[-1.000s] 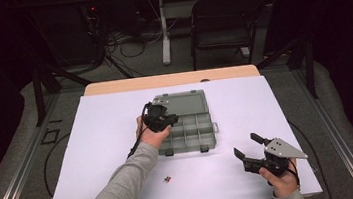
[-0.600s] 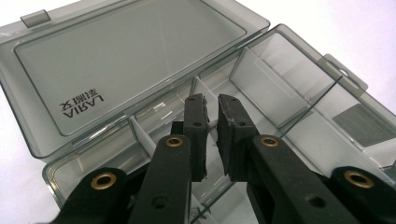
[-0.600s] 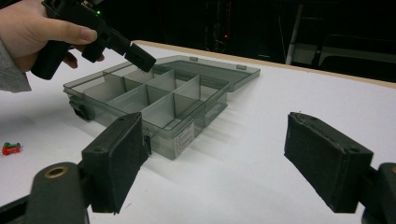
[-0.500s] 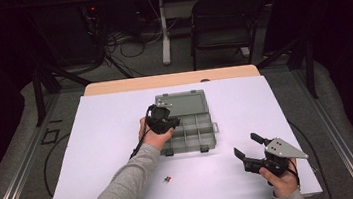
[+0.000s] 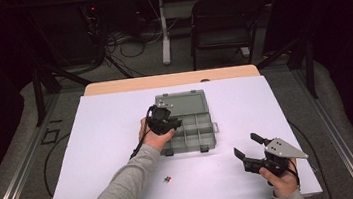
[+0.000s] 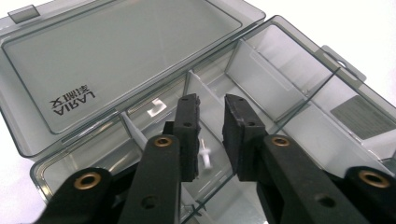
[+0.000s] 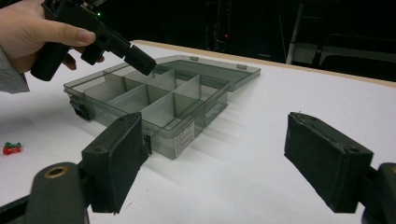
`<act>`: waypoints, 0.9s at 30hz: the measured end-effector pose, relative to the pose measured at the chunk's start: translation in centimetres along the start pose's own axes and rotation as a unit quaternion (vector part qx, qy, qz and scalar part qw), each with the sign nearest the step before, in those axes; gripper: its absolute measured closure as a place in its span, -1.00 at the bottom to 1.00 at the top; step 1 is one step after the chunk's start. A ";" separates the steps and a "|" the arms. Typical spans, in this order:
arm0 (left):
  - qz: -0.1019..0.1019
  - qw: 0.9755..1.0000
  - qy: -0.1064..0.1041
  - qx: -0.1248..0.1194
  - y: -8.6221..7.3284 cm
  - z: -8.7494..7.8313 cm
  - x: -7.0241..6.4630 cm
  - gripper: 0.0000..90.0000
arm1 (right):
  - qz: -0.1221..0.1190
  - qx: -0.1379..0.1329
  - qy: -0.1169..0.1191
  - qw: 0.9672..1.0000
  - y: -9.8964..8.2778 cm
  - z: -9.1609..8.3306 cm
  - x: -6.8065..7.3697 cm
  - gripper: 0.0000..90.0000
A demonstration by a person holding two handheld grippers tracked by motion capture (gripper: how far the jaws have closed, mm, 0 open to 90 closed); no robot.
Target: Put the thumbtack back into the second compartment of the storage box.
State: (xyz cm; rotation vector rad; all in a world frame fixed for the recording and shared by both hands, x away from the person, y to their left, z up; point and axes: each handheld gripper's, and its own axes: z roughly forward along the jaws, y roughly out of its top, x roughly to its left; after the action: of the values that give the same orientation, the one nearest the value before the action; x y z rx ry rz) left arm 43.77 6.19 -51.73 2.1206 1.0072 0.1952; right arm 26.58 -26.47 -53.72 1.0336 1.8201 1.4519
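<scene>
Smoke-grey plastic organiser box, lid laid open, mid-desk. Left gripper poised over a rear compartment, jaws just parted to a narrow gap; small white pin lying below them, unheld. Right gripper near desk's front edge, jaws wide, empty. Red and green pins lie loose, front.

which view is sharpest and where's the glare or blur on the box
Left gripper view: sharp on the left gripper, with pale glare on the organizer box dividers. Right gripper view: right gripper pads loom large and soft; box crisper. High view: bright white table, dark surroundings.
</scene>
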 end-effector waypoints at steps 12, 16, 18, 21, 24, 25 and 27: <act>0.045 0.998 0.007 -0.049 0.1 -2.7 -0.3 0.17 | 0.003 0.001 -0.001 1.000 0.0 0.0 0.0 -0.57; 0.062 0.996 0.011 -0.057 0.0 -4.2 -0.6 0.16 | 0.004 0.001 -0.002 1.000 0.0 0.0 0.0 -0.57; 0.069 0.995 0.012 -0.066 -0.2 -5.0 -0.7 0.17 | 0.004 0.001 -0.002 1.000 0.0 0.0 0.0 -0.57; 0.069 0.995 -0.002 -0.076 -0.5 -6.5 -0.7 0.19 | 0.005 0.000 -0.003 1.000 0.0 0.1 0.0 -0.57; 0.084 0.993 0.005 -0.089 -0.9 -8.3 -0.8 0.19 | 0.005 0.001 -0.003 1.000 0.0 0.1 0.0 -0.57; 0.087 0.992 0.009 -0.090 -1.1 -8.8 -0.8 0.19 | 0.005 0.001 -0.003 1.000 0.0 0.1 0.0 -0.57; 0.081 0.993 0.004 -0.092 -1.6 -9.7 -0.7 0.16 | 0.005 0.003 -0.003 1.000 0.0 0.1 0.0 -0.57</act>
State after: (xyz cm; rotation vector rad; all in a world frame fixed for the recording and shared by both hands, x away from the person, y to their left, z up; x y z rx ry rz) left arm 38.13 11.91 -45.98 2.0335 0.7912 0.3630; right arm 26.65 -26.46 -53.79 1.0496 1.8181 1.4482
